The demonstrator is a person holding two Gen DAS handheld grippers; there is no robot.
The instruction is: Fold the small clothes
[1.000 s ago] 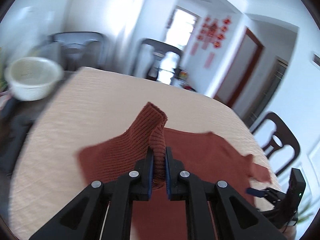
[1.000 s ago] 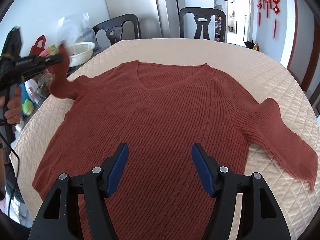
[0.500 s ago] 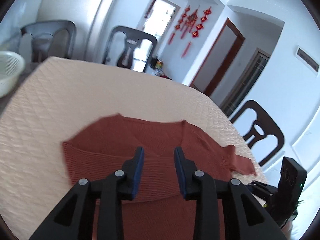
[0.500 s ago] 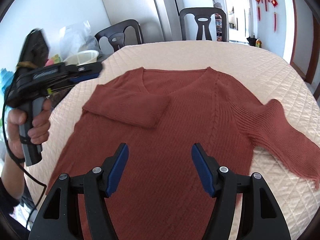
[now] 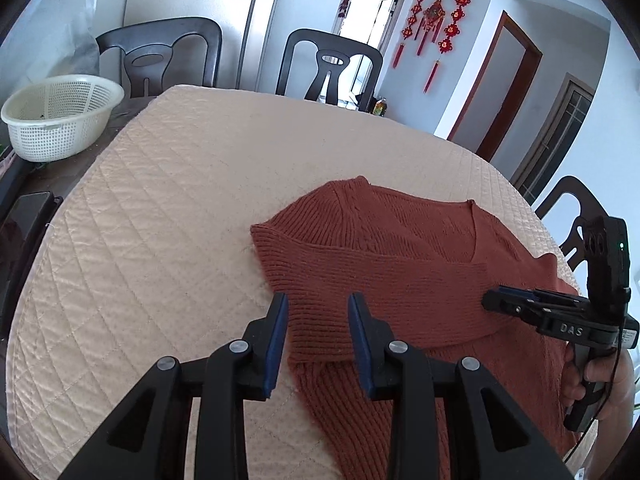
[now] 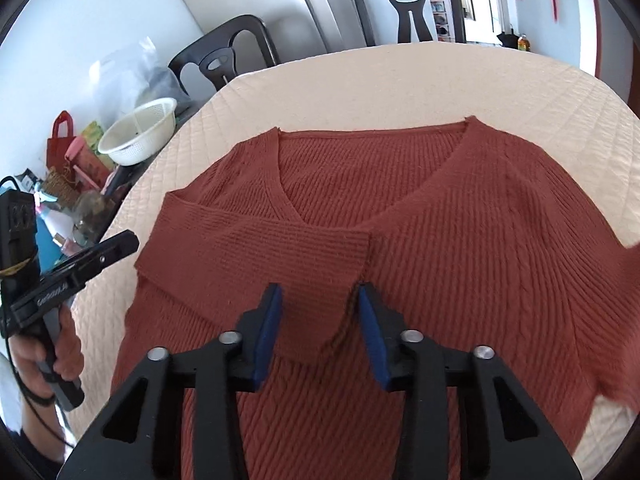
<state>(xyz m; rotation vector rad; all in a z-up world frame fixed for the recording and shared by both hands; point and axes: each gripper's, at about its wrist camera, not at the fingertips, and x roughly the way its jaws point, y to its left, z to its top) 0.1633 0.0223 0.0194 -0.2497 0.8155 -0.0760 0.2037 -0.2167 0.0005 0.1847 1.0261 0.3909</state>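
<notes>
A rust-red knit V-neck sweater [image 6: 460,208] lies flat on the quilted cream table cover [image 6: 360,80]. Its left sleeve [image 6: 260,256] is folded across the chest, the cuff ending near the middle. My right gripper [image 6: 318,312] is open, its jaws on either side of that cuff, just above it. My left gripper [image 5: 318,320] is open and empty over the folded sleeve [image 5: 372,280] near the shoulder edge. The left gripper also shows in the right wrist view [image 6: 120,244], and the right gripper in the left wrist view [image 5: 492,300]. The other sleeve [image 6: 624,264] lies out to the right.
A white plastic colander [image 5: 60,116] sits at the table's far left with clutter and bags [image 6: 76,160] beside it. Dark chairs [image 5: 328,64] stand round the table. A dark flat object [image 5: 24,216] lies by the left edge.
My left gripper let go of the sleeve after laying it across the chest, opened, and drew back left. My right gripper moved forward to the cuff and narrowed its opening.
</notes>
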